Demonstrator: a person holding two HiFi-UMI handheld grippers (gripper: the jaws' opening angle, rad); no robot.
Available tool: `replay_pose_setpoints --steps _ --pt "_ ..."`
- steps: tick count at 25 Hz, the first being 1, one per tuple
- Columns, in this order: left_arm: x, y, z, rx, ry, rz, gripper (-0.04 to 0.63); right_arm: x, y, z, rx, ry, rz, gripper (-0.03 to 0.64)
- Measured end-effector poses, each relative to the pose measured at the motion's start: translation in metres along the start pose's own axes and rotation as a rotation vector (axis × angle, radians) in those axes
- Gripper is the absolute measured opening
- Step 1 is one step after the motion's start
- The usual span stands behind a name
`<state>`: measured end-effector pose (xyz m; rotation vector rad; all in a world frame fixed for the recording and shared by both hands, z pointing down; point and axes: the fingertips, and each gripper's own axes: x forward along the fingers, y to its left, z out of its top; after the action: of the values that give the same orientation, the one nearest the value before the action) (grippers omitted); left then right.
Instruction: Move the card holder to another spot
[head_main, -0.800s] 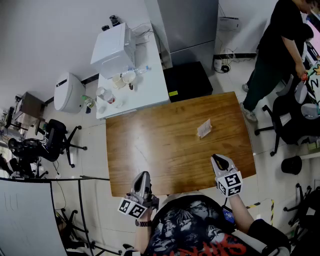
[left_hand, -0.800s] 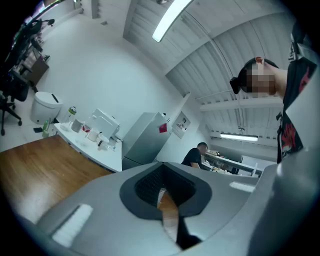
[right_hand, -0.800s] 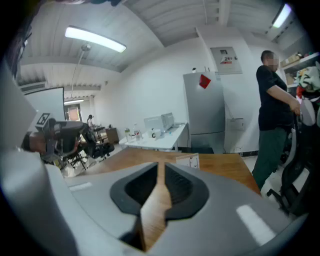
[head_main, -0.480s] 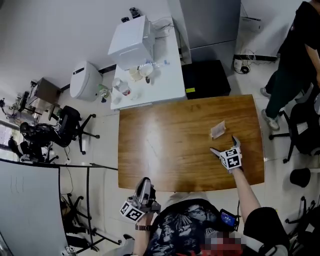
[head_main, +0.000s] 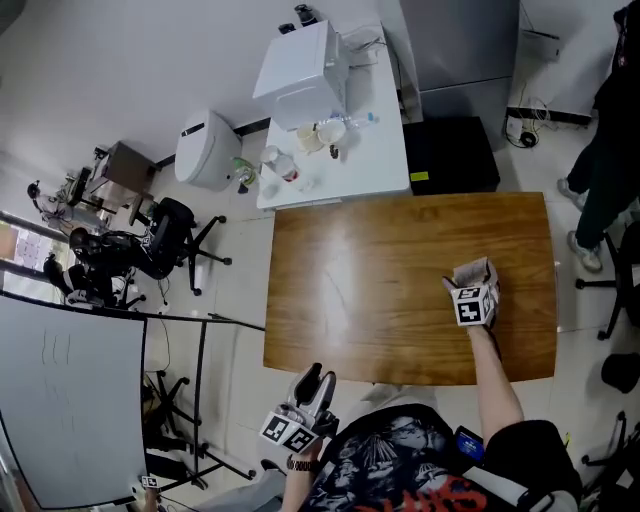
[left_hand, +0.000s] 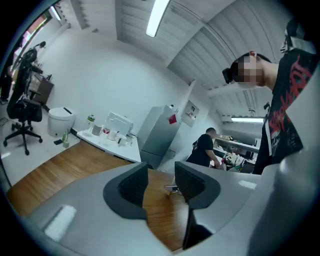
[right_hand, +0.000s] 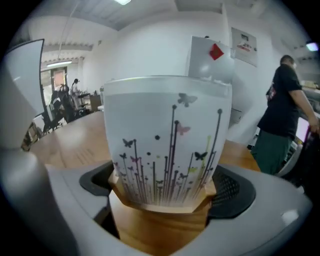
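Observation:
The card holder (right_hand: 167, 145) is a frosted white sleeve printed with butterflies and stems, standing upright on a wooden base. In the head view the card holder (head_main: 476, 269) stands on the right part of the brown wooden table (head_main: 360, 280). My right gripper (head_main: 471, 284) reaches over the table, its jaws on either side of the holder's base. The right gripper (right_hand: 162, 192) stands wide, and no clear press of the pads shows. My left gripper (head_main: 318, 380) hangs off the table's near edge by my body. The left gripper (left_hand: 161, 182) has a narrow gap between its jaws, with nothing in it.
A white side table (head_main: 375, 150) with a white appliance, cups and bottles abuts the table's far edge. A black box (head_main: 450, 155) lies on the floor beside it. A person (head_main: 615, 140) stands at the far right. A black office chair (head_main: 165, 240) and a white bin (head_main: 208, 150) stand at the left.
My right gripper moved forward from the table's near edge to the card holder, which now stands between its jaws. The left gripper stayed low by my body.

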<state>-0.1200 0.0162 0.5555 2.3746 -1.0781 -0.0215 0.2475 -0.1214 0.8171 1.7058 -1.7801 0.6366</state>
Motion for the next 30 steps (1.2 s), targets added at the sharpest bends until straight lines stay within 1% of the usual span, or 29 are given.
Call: replay_pose_setpoints --steps 2,5,7,9,11,13,14,15,17,19,21,23,26,28,30 --pt "0.013 0.0 0.005 0.041 0.004 -0.031 0.152 -0.051 0.007 0.006 0.066 -0.062 -0.032 0.558" --pt "0.038 -0.002 0.015 0.072 0.003 -0.1 0.152 -0.138 0.019 0.024 0.162 -0.156 -0.026 0.558" --pt "0.057 -0.005 0.019 0.068 0.005 -0.157 0.15 -0.19 0.02 0.032 0.225 -0.208 -0.041 0.558" --pt "0.077 -0.01 0.02 0.04 0.002 -0.231 0.15 -0.23 0.018 0.039 0.258 -0.253 -0.07 0.558" --pt "0.092 -0.018 0.019 0.014 0.003 -0.311 0.149 -0.259 0.015 0.044 0.26 -0.282 -0.1 0.558" --pt "0.101 -0.032 0.02 0.026 0.024 -0.364 0.147 -0.283 0.013 0.049 0.262 -0.3 -0.142 0.558" --pt "0.104 -0.038 0.021 0.045 0.034 -0.378 0.132 -0.292 0.012 0.051 0.265 -0.307 -0.161 0.558" --pt "0.107 -0.041 0.021 0.059 0.036 -0.387 0.073 -0.297 0.012 0.052 0.269 -0.314 -0.175 0.558" --pt "0.111 -0.043 0.024 0.054 0.013 -0.398 0.069 -0.303 0.015 0.052 0.278 -0.317 -0.189 0.558" --pt "0.109 -0.044 0.027 0.055 0.003 -0.399 0.072 -0.304 0.021 0.049 0.278 -0.315 -0.185 0.558" --pt "0.105 -0.035 0.028 0.081 0.01 -0.373 0.081 -0.3 0.031 0.052 0.281 -0.32 -0.16 0.558" --pt "0.099 -0.022 0.026 0.09 0.019 -0.317 0.118 -0.293 0.042 0.06 0.273 -0.327 -0.118 0.558" --pt "0.081 -0.002 0.021 0.062 0.023 -0.235 0.12 -0.28 0.065 0.076 0.227 -0.328 -0.042 0.558" --pt "0.064 0.017 0.019 0.047 0.019 -0.182 0.12 -0.263 0.09 0.091 0.186 -0.33 0.022 0.558" --pt "0.044 0.039 0.018 0.034 0.008 -0.113 0.12 -0.239 0.12 0.111 0.145 -0.329 0.102 0.558"
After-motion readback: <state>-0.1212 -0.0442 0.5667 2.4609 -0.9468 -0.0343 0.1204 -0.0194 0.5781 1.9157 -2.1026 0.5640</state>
